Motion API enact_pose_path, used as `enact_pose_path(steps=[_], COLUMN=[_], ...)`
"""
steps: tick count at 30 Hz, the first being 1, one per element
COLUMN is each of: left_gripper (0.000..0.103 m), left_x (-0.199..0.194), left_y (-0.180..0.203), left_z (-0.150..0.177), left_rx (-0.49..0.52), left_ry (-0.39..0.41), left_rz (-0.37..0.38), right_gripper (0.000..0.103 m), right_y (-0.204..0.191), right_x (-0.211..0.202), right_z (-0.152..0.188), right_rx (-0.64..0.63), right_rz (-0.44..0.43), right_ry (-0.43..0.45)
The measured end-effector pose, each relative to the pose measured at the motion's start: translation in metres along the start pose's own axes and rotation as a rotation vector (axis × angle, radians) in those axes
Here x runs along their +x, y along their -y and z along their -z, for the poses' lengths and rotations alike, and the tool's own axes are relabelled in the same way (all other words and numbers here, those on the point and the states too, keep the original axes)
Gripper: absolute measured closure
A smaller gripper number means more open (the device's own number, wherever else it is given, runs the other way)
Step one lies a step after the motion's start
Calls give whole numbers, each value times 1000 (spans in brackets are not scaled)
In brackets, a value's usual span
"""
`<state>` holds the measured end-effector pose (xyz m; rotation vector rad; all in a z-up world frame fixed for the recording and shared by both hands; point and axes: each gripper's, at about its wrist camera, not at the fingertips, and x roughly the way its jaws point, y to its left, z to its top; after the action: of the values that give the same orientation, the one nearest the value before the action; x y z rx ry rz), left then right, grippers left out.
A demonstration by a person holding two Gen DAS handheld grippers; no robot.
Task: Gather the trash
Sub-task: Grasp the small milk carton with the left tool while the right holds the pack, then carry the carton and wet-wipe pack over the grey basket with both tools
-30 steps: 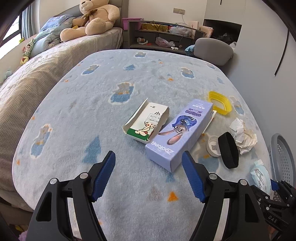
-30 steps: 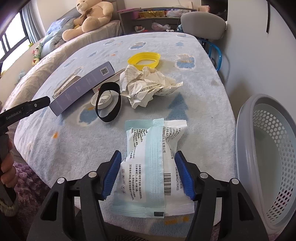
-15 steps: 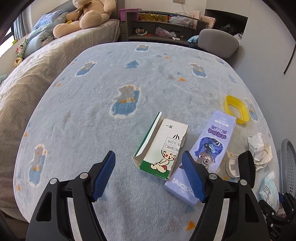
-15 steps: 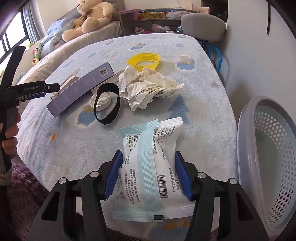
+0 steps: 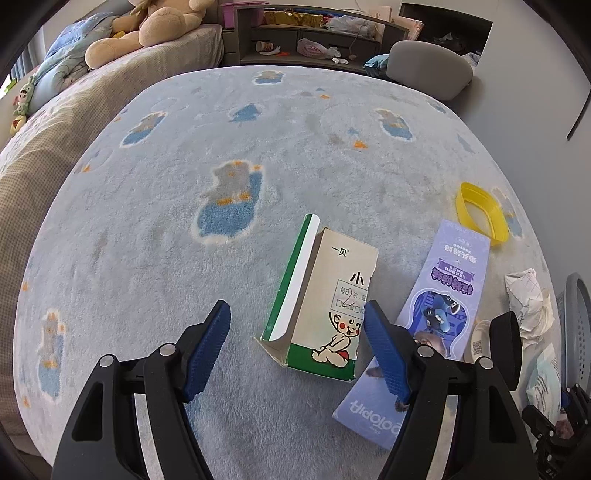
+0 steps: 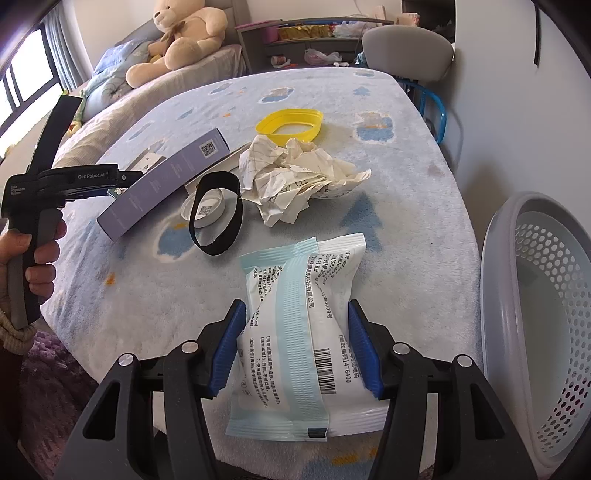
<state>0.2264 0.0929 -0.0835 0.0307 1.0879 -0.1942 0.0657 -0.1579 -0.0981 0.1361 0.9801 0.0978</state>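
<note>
My right gripper (image 6: 295,317) is shut on a white and pale-blue plastic packet (image 6: 299,280), which is squeezed and creased between the pads at the near edge of the blue blanket (image 6: 399,177). My left gripper (image 5: 295,310) is open and hovers over a green and white carton (image 5: 325,295) lying flat; the right finger overlaps its edge in the picture. To the right of the carton lies a purple box (image 5: 443,295). Also on the blanket are crumpled paper (image 6: 295,177), a yellow ring (image 6: 291,122), a black band (image 6: 218,214) and a white lid (image 6: 210,206).
A grey perforated basket (image 6: 498,295) stands off the bed's right edge, with nothing visible inside. A person's hand (image 6: 40,258) grips the left gripper's handle at the left. A teddy bear (image 6: 184,33), shelves and a grey chair (image 6: 406,51) are at the back.
The right jaws closed on the packet and crumpled it. The left gripper moved across the blanket and sank a little, from over the purple box to over the green and white carton.
</note>
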Motion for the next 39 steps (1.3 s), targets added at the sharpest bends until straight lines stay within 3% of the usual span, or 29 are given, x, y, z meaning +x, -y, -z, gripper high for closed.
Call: enact_pose_path(steps=[10,12,14,17,25,32,39], left_gripper=[32,37,49,68,69,69,68], left_x=[17,18,17,13,-12,-65,-109], left_y=[0,1,4,4,-5,-6,28], left_z=[-10,-9,-8,-6,9,30,72], left_rx=[-29,-15,12,14,-23,-26,10], left_ry=[-16,-13,-5,4,78,194,237], left_rz=[33,10,-19,-2,-51,-139,-100], right_gripper=[49,49,49,49,49,49,49], right_y=[1,1,1,0,3,2,6], right_x=[0,0,-1,-1,-6,-18,-37], right_z=[0,0,1,1,3,6,13], right_rx=[2,3,4,7,23,29,45], right_rz=[-4,-4,-5,-6,-14,-8,-20], right_ry=[2,2,2,3,10,29,56])
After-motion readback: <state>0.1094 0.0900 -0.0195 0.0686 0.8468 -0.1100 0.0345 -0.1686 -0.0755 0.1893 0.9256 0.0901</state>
